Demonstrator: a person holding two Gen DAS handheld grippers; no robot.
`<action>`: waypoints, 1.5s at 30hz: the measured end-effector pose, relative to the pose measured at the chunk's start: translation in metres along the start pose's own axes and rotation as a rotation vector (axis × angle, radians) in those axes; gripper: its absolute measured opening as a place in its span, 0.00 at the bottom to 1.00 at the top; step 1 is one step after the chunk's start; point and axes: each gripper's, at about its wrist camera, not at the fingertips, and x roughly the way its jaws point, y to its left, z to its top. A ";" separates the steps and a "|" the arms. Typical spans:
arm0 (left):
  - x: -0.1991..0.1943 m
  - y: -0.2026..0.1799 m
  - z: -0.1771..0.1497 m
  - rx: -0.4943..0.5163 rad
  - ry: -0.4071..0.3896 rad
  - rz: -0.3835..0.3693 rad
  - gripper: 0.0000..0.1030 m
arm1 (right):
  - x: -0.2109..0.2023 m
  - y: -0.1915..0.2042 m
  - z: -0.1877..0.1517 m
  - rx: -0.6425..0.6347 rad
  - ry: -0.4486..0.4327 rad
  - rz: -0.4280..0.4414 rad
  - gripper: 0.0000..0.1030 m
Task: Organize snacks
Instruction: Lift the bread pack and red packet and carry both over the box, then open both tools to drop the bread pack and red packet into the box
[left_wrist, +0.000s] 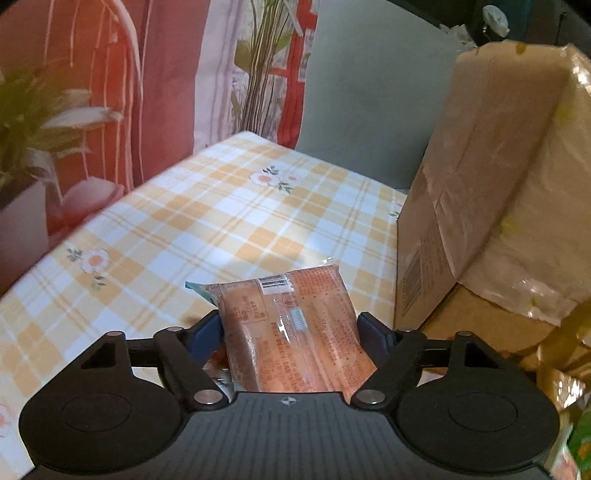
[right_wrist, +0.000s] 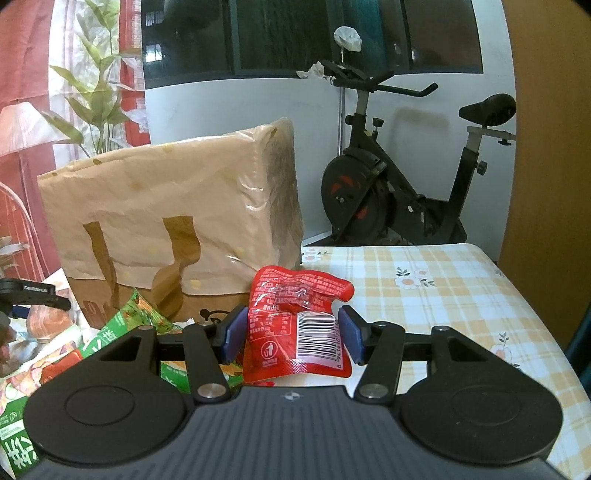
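An orange snack pack with a barcode label sits between the blue pads of my left gripper, and both pads press on its sides. Its far end points out over the yellow checked tablecloth. In the right wrist view my right gripper is shut on a red snack pouch with a white barcode, held above the table's near edge. Several green and orange snack packs lie heaped to the left of that gripper.
A brown cardboard box under a crumpled paper bag stands on the table at the right of the left wrist view, and the same bag is behind the red pouch. An exercise bike stands beyond the table. Bare tablecloth stretches right.
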 end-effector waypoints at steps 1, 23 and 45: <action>-0.005 0.003 -0.001 0.005 -0.008 -0.007 0.75 | -0.001 0.000 0.000 0.001 -0.003 0.001 0.55; -0.181 -0.043 0.049 0.164 -0.344 -0.310 0.74 | -0.044 0.014 0.060 -0.040 -0.216 0.067 0.55; -0.075 -0.158 0.118 0.257 -0.258 -0.354 0.83 | 0.074 0.059 0.136 -0.113 -0.108 0.158 0.64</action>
